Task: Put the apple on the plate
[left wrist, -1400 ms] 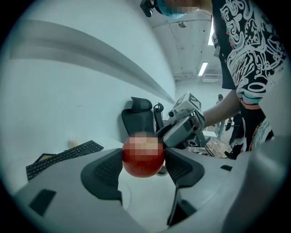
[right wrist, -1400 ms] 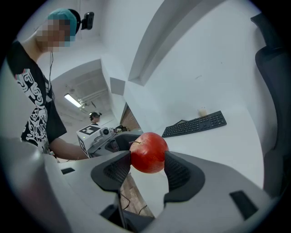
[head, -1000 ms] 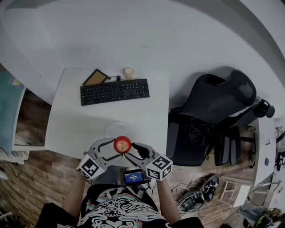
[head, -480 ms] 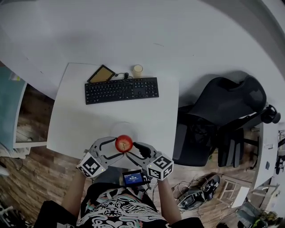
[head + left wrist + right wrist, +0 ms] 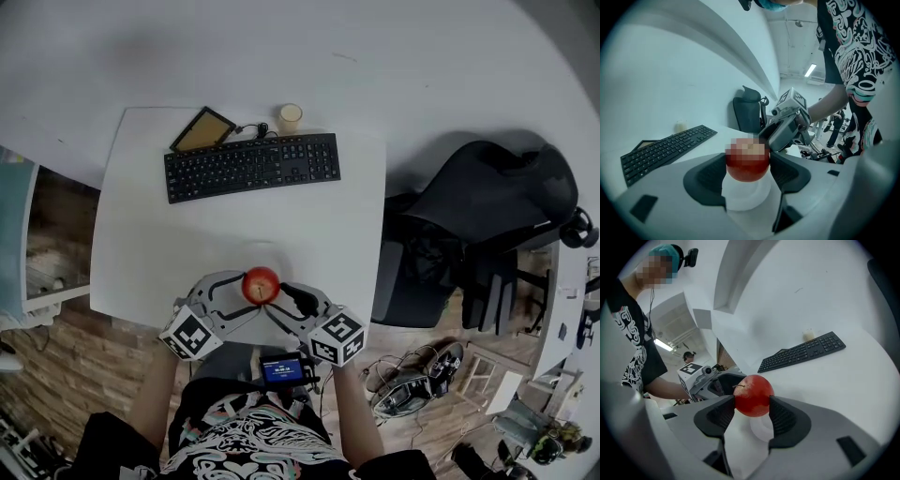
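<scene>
A red apple (image 5: 261, 284) hangs just above the desk's front edge, held between both grippers. My left gripper (image 5: 251, 292) comes in from the left, and in the left gripper view its pads press both sides of the apple (image 5: 747, 161). My right gripper (image 5: 281, 305) comes in from the right, its pads likewise against the apple (image 5: 753, 395). A pale round plate (image 5: 242, 261) lies on the white desk (image 5: 150, 234) directly under the apple; it shows as a white disc (image 5: 743, 197) below the fruit and again as a plate (image 5: 764, 426) in the right gripper view.
A black keyboard (image 5: 251, 165), a tablet (image 5: 202, 129) and a small cup (image 5: 289, 116) sit at the desk's far edge. A black office chair (image 5: 478, 234) stands to the right. Cables and gear (image 5: 412, 394) lie on the wooden floor.
Both grippers keep hold of the apple. The head camera has shifted, and the apple and grippers now sit slightly farther over the desk, above the plate.
</scene>
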A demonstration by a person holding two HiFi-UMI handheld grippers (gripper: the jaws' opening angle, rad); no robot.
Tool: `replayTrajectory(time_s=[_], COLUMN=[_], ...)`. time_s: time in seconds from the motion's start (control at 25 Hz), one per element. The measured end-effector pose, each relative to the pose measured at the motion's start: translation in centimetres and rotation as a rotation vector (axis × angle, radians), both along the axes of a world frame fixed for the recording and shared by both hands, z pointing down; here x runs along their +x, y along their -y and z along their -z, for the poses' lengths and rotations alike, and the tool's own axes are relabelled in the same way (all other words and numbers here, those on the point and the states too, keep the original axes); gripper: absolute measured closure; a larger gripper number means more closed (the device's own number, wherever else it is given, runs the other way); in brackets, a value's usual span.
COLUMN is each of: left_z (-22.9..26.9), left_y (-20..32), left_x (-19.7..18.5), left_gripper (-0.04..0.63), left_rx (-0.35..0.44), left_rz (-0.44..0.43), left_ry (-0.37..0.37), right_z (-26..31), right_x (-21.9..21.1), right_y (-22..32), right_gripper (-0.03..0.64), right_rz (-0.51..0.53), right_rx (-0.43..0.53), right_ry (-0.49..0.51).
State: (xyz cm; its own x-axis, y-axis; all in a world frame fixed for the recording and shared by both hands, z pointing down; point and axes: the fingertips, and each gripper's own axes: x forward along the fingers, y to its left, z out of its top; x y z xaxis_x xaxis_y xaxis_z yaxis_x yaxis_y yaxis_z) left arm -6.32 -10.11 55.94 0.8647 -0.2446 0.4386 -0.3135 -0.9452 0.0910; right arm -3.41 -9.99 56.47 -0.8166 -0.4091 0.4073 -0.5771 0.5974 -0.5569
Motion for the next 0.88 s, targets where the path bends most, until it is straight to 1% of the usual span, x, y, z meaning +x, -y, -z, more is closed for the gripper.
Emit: replayTrajectory(time_s=[0.12, 0.36, 0.56, 0.76, 0.88], left_z=[-1.1, -2.7, -3.6, -4.5, -4.7], left_y=[0.3, 0.9, 1.0, 1.4, 1.6], left_x=[-0.2, 0.1, 0.6, 0.8, 0.7], left_gripper=[0.310, 0.310, 0.310, 0.310, 0.310], left_rx=[0.003, -0.029, -0.032, -0.027, -0.033], left_rz=[-0.016, -0.045, -0.083, -0.090, -0.086], left_ry=[0.026, 0.040, 0.077, 0.107, 0.100], right_z=[-1.0, -2.5, -3.7, -4.5, -4.7], right_x=[-0.3, 0.0, 0.4, 0.5, 0.5], right_y=[0.3, 0.8, 0.8, 1.1, 1.4], right_gripper=[0.373, 0.373, 0.373, 0.373, 0.373], right_rz=[-0.008, -0.040, -0.049, -0.062, -0.084], right_rx=[-0.013, -0.043, -0.074, -0.081, -0.079], right_ry=[-0.015, -0.035, -0.045, -0.045, -0.035])
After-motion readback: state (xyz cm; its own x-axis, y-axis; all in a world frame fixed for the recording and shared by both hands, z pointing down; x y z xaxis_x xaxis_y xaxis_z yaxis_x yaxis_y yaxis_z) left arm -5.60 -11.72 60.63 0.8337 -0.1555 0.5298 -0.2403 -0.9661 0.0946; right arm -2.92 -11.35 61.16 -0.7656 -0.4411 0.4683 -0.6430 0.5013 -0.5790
